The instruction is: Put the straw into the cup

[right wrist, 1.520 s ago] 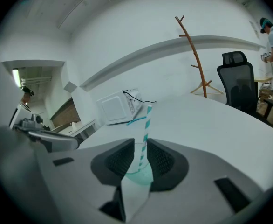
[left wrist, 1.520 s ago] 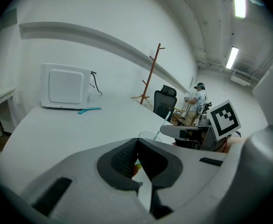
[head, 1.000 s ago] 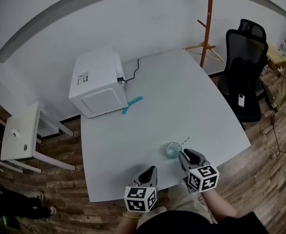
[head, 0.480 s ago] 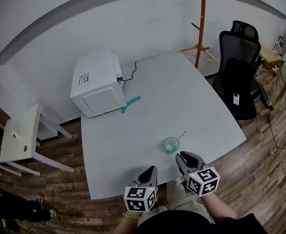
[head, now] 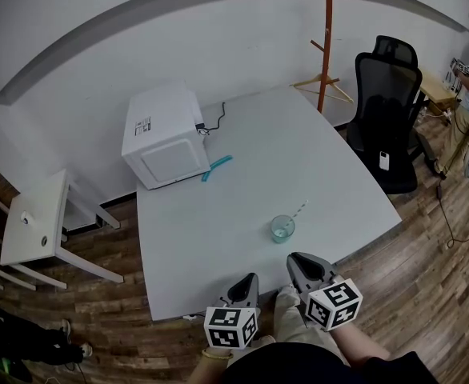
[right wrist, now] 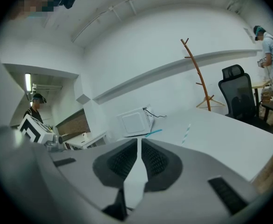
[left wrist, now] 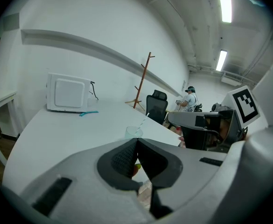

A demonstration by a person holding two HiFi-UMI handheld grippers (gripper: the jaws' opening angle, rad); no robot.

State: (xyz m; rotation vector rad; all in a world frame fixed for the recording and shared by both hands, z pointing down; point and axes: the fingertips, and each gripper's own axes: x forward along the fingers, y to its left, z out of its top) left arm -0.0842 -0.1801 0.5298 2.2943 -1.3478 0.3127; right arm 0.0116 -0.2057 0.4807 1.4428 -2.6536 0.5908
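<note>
Drawn back from the cup (head: 282, 229) to the near edge of the table (head: 210, 222), the right gripper (head: 301, 261) is being held empty, jaws a slit apart, and the left gripper (head: 249, 280) with jaws pressed together, while the straw (head: 299, 210) is being left leaning inside the cup, the task apparently done.

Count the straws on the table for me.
1 for certain: the striped straw stands in the cup, near the table's front edge. A teal stick beside the microwave may be another; it is too small to tell.
</note>
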